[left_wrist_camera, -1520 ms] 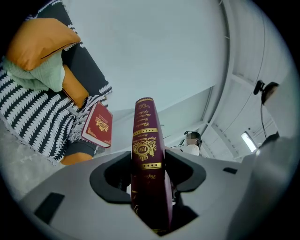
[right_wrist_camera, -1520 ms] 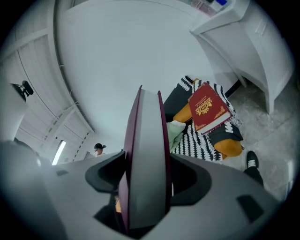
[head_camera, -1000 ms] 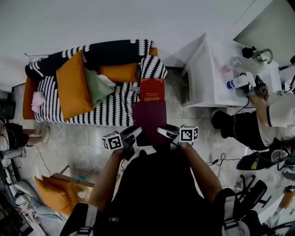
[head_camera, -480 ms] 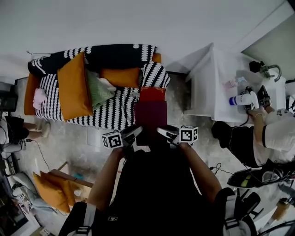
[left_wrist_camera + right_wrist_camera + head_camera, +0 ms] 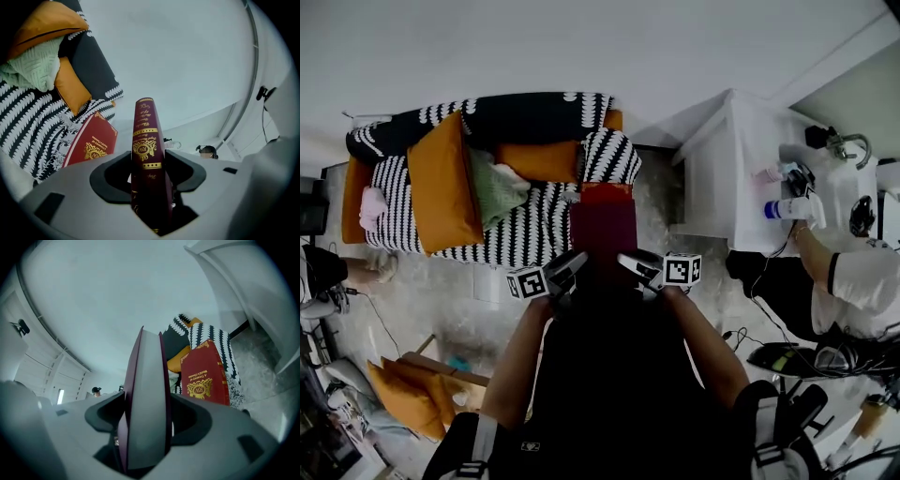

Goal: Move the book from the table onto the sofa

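A dark maroon book (image 5: pixel 603 230) hangs flat in the air between my two grippers, over the floor at the front edge of the striped sofa (image 5: pixel 516 239). My left gripper (image 5: pixel 567 272) is shut on its spine side; the gold-printed spine (image 5: pixel 147 154) stands upright between the jaws. My right gripper (image 5: pixel 636 267) is shut on the opposite side, where the pale page edge (image 5: pixel 145 394) fills the gap. A second, red book (image 5: pixel 606 194) lies on the sofa's right end, half hidden behind the maroon one, and shows as the red book (image 5: pixel 92 143) and red book (image 5: pixel 205 373) in both gripper views.
On the sofa are an orange cushion (image 5: pixel 441 183), a green knit cloth (image 5: pixel 497 183) and a pink item (image 5: pixel 373 204). A white table (image 5: pixel 722 178) with bottles stands right, with a person (image 5: pixel 853 281) beside it. Another orange cushion (image 5: pixel 403 398) lies on the floor at left.
Both grippers have carried the maroon book toward the sofa. It now covers most of the red book, which was fully visible a second ago.
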`<state>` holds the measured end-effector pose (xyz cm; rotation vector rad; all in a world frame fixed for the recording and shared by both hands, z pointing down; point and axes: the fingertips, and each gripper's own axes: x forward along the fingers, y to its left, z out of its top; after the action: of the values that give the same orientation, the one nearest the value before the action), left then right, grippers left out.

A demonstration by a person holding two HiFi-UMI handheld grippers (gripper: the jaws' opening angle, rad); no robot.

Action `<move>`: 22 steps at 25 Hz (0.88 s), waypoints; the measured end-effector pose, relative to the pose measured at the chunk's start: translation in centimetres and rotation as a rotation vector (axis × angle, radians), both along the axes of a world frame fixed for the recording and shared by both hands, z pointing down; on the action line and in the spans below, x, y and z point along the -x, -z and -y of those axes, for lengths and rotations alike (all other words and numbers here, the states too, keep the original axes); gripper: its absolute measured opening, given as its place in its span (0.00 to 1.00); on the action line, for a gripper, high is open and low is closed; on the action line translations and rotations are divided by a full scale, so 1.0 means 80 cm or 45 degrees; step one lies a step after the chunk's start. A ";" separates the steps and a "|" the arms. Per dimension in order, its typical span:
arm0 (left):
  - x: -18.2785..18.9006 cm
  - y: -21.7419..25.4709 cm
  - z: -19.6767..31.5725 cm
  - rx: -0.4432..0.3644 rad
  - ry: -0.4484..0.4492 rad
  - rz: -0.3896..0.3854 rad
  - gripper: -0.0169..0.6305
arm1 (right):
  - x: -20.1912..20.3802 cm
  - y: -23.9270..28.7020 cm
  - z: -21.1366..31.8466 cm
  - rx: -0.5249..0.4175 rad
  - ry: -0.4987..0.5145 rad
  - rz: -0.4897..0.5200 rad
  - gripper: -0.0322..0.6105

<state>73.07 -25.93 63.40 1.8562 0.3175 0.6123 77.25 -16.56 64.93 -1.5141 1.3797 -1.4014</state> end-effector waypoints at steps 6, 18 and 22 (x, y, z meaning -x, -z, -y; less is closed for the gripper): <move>-0.023 -0.016 0.013 0.058 -0.076 0.011 0.36 | -0.021 -0.013 0.012 0.027 -0.055 -0.021 0.49; -0.055 -0.104 0.041 -0.020 -0.239 0.120 0.37 | -0.036 -0.099 0.035 0.086 -0.148 0.104 0.49; -0.064 -0.141 0.044 -0.060 -0.305 0.145 0.37 | -0.048 -0.134 0.038 0.144 -0.110 0.046 0.49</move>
<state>78.20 -29.42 74.70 1.8334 0.4574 0.8925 81.05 -19.58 75.63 -1.5929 1.2164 -1.4674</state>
